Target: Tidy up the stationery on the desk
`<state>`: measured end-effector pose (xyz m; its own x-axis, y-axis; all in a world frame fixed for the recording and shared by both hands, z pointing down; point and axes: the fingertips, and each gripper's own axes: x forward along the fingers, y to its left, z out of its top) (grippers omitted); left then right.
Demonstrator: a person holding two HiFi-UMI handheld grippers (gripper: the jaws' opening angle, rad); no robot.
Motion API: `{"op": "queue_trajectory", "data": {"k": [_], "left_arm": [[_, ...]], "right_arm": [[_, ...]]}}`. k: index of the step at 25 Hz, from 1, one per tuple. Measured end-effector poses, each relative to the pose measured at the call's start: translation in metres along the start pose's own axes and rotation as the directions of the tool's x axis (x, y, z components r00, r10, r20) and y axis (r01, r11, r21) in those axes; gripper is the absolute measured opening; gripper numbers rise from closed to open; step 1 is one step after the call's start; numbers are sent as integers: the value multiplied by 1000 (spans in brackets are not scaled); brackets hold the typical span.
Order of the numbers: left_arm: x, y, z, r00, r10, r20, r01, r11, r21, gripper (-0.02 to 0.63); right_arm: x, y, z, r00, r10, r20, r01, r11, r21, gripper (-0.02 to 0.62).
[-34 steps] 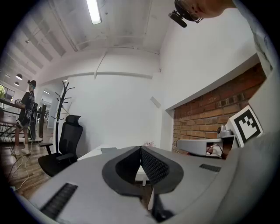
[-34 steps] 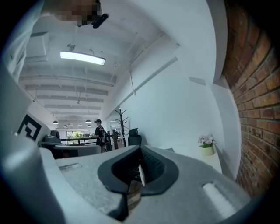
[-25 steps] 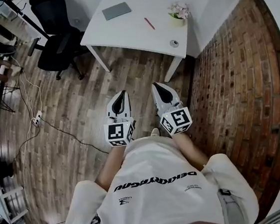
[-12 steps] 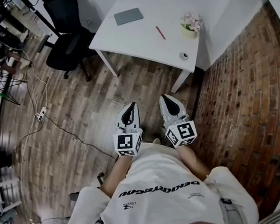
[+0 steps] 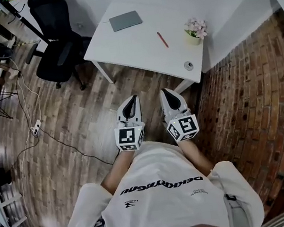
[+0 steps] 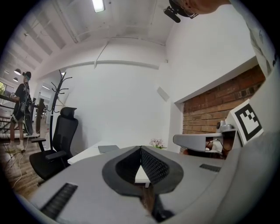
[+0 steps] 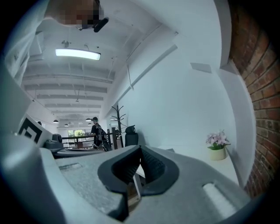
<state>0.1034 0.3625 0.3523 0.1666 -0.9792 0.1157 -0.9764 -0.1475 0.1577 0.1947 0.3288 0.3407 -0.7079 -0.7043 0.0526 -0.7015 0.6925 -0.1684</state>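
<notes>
Head view: the white surface (image 5: pixel 134 45) stands ahead, well apart from both pairs of tongs (the person is not at its edge yet).
Stationery: a grey notebook (image 5: pixel 125 20) lies toward the far left corner. A red pen (image 5: pixel 162 39) is near the middle. A small round item (image 5: pixel 189 66) sits at the near right corner; what it is I cannot tell.
Also there: a flower pot (image 5: pixel 194 30) is near the pen, and an office chair (image 5: pixel 55 49) is at the surface's left.
Step in hand: the approach, as I judge it; nothing looks gathered yet.
Doing it well: come up to the near edge, spread one pair of tongs before reaching, take the pen across its shaft, and keep clear of the flower pot.
Left tongs (image 5: pixel 132 99): clenched, tips meeting, nothing between them; over the wooden floor (image 5: pixel 81 117).
Right tongs (image 5: pixel 167 91): likewise closed tight and empty, just beside the left pair.
</notes>
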Motion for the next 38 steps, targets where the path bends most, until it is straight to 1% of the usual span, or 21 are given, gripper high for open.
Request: {"op": "queue_trajectory", "data": {"k": [10, 14, 17, 22, 27, 32, 38], "left_arm": [[121, 145, 55, 992, -119, -40, 119, 993, 2, -2], [157, 182, 65, 982, -182, -57, 182, 983, 7, -2], [181, 204, 66, 974, -213, -76, 215, 977, 8, -2], [210, 227, 64, 966, -236, -109, 234, 972, -27, -2], [236, 237, 50, 962, -231, -149, 228, 973, -36, -2], [269, 242, 36, 958, -218, -186, 219, 976, -14, -2], [318, 244, 30, 951, -201, -236, 209, 978, 13, -2]], "right_arm": [[181, -8, 31, 990, -140, 2, 140, 990, 31, -6], [233, -11, 33, 980, -197, 4, 196, 979, 46, -6], [262, -16, 32, 974, -225, -1, 225, 973, 52, -6], [290, -27, 28, 964, -264, -31, 265, 962, 71, -5], [310, -44, 19, 961, -272, -57, 276, 957, 84, -6], [336, -72, 4, 963, -260, -70, 266, 957, 111, -5], [362, -109, -3, 963, -252, -96, 264, 954, 145, -3]]}}
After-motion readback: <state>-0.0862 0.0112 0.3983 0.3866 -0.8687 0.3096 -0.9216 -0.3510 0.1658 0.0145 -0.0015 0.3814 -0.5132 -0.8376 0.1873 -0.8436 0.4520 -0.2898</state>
